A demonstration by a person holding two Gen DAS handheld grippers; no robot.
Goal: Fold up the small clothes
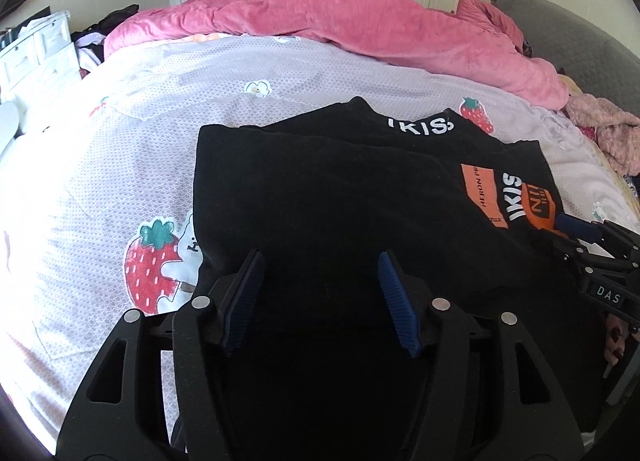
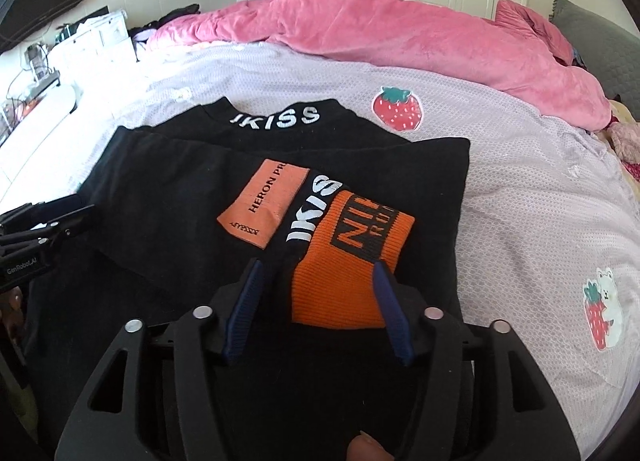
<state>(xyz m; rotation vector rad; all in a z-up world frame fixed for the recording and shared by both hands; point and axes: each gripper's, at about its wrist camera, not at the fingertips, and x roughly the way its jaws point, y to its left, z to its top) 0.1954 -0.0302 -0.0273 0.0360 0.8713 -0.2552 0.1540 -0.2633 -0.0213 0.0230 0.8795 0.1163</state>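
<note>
Right now both of your grippers point steeply down over the black top point(image 1: 332, 189) lying folded on the bed point(image 1: 120, 165). Your left gripper point(image 1: 320, 261) hangs above the plain black part of the garment near its left side, jaws spread apart with nothing pinched between the blue pads point(image 1: 394, 293); whether the pad tips brush the cloth you cannot tell from this angle. Your right gripper point(image 2: 318, 271) stands over the orange cuff point(image 2: 344, 261) on the near right part of the top, jaws likewise apart, one pad on either side of the cuff without pressing it. A fingertip point(image 2: 364, 447) of yours shows at the bottom edge of the right wrist view, behind that gripper.

The top sits toward the near edge of the bed, collar pointing away from you with white lettering point(image 2: 276, 117) across it, an orange patch point(image 2: 266, 203) beside the cuff. Its left edge lies straight and flat on the strawberry-print sheet point(image 2: 520, 189); its right edge ends well short of the right side of the bed.

Open sheet lies on three sides: a wide stretch to the left of the garment, a band beyond the collar, and a broad area to its right. Farther back a pink quilt point(image 1: 360, 29) is heaped across the far edge of the bed, well apart from the top. The two grippers are near each other, each showing at the edge of the other's view.
</note>
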